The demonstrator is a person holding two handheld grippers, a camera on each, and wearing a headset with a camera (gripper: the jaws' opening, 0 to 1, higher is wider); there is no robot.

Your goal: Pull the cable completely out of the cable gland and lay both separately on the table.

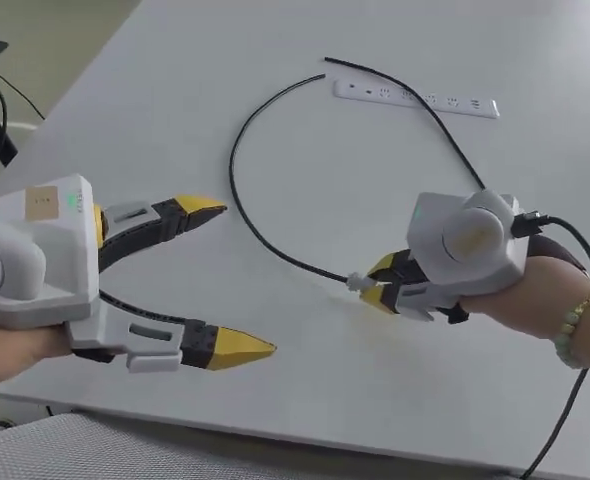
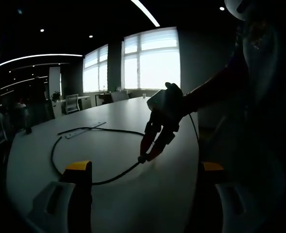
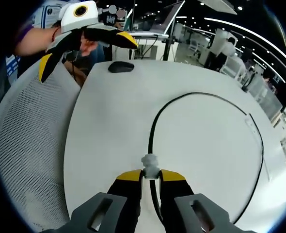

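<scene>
Right tongs (image 1: pixel 375 282) pinch small white cable gland (image 1: pixel 360 283) on thin black looping cable (image 1: pixel 237 180); left tongs (image 1: pixel 243 278) spread wide.

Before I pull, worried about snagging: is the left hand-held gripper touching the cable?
Apart. Head view shows bare table between the left hand-held gripper and the cable.

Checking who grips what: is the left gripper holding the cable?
No, the left gripper has its jaws wide apart with nothing between them, clear of the cable.
</scene>
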